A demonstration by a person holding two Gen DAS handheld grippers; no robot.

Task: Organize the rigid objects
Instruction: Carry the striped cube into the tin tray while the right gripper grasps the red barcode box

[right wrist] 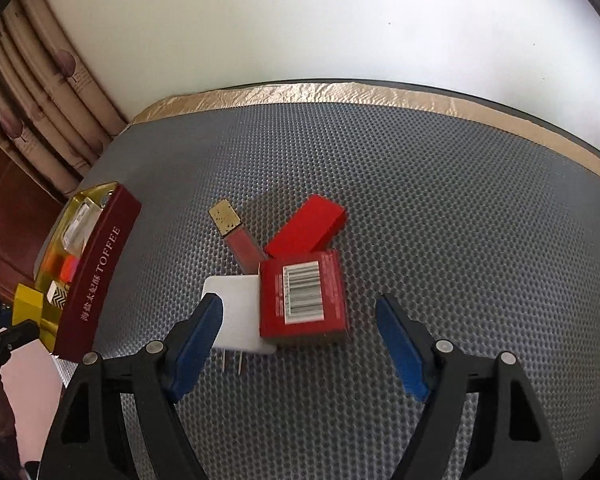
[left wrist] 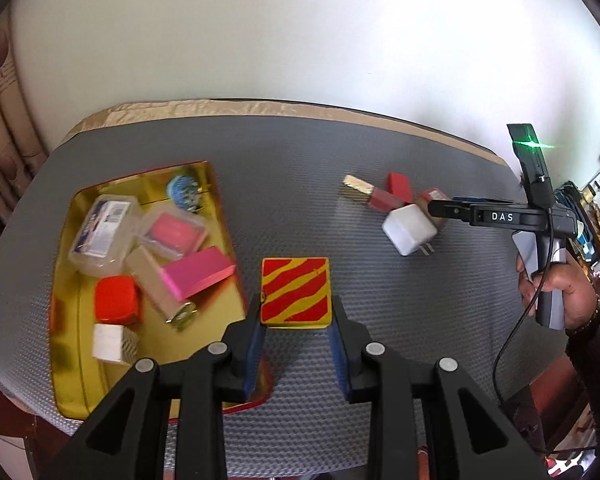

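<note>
A white wall (right wrist: 300,20) fills the background, with a patterned beige curtain (right wrist: 40,92) at its left edge and dark wood below that. In front stands a table under a grey dimpled mat (left wrist: 300,184), its far rim bound with tan tape (right wrist: 340,94). On the mat's left sits the largest thing, a gold-lined toffee tin (left wrist: 70,364) with a maroon outer wall lettered "TOFFEE"; its long axis runs away from the person, and inside lie clear plastic cases, a pink block (left wrist: 198,270), a red cube (left wrist: 116,300) and a white box (left wrist: 110,342). Just right of the tin, the left gripper (left wrist: 296,320) is clamped on a red-and-yellow striped block (left wrist: 295,292), its blue pads pressed to both sides and the striped face upward. Well apart to the right is a small cluster: a red barcoded box (right wrist: 304,300) lying flat with the barcode up, a white plug adapter (right wrist: 236,316) touching its left side with prongs pointing toward the person, a red sleeve (right wrist: 306,230) angled up to the right, and a lip gloss tube (right wrist: 236,232) whose long axis runs diagonally, gold cap at the far left. The right gripper (right wrist: 300,344) hovers over this cluster with its jaws spread wide, one finger overlapping the adapter.
</note>
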